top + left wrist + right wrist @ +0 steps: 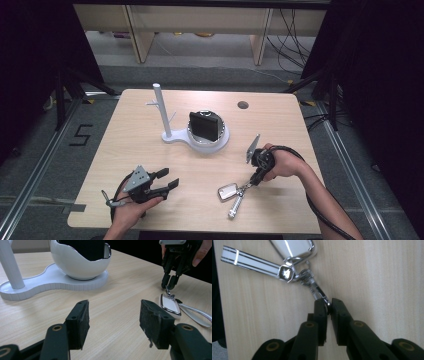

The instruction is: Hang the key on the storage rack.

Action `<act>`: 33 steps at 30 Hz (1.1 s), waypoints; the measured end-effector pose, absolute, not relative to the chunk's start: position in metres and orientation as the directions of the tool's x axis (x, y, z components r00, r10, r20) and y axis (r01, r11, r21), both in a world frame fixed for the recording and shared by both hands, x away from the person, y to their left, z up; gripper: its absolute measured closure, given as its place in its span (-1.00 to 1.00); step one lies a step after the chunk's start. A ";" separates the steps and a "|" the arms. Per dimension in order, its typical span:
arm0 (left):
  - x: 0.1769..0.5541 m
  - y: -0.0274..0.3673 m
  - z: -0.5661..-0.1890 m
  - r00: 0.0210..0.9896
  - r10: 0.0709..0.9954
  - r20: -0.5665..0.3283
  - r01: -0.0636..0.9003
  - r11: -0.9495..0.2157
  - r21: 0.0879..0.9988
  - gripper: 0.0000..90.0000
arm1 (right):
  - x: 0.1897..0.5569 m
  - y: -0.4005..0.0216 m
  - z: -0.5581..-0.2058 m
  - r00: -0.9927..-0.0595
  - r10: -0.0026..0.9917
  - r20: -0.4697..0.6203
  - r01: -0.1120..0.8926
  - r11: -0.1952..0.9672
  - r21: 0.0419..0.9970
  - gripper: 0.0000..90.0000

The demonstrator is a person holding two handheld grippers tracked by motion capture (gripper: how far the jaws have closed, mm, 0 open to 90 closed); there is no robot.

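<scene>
A keychain lies on the table near the front right: a white chrome-rimmed tag (227,192), a striped strap (236,206) and a metal clasp (314,288). My right gripper (254,180) points down at it, shut on the end of the clasp (247,186). In the right gripper view the jaws (329,305) pinch the clasp's tip, with the tag (292,246) and strap (249,261) beyond. My left gripper (169,179) rests at the front left, open, nothing between its pads (113,322). From there I see the tag (170,304) and the right gripper (169,282) ahead.
A white stand (172,137) sits mid-table, with a tall post (159,107) and a bowl (220,140) holding an upright black object (204,125). A round cable hole (243,105) is at the back right. The table's front edge runs close to both hands.
</scene>
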State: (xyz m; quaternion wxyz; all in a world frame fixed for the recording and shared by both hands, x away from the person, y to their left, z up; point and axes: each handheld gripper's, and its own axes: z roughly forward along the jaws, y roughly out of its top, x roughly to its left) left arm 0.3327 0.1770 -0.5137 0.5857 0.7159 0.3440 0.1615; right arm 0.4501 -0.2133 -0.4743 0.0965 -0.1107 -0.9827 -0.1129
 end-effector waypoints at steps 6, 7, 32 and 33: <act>0.331 0.173 -0.509 0.725 0.670 -0.160 0.297 -0.094 0.950 -0.10 | 0.448 -0.215 -0.460 -0.955 0.213 0.205 0.256 0.942 0.215 0.94; 0.331 0.172 -0.508 0.728 0.667 -0.159 0.296 -0.097 0.950 -0.10 | 0.448 -0.215 -0.457 -0.955 0.215 0.202 0.258 0.941 0.217 0.94; 0.347 0.110 -0.467 0.886 0.459 -0.066 0.192 -0.233 0.954 -0.05 | 0.447 -0.190 -0.389 -0.978 0.178 0.106 0.202 0.933 0.297 0.95; 0.349 0.106 -0.465 0.893 0.445 -0.060 0.182 -0.238 0.954 -0.05 | 0.448 -0.187 -0.387 -0.982 0.159 0.100 0.183 0.935 0.305 0.95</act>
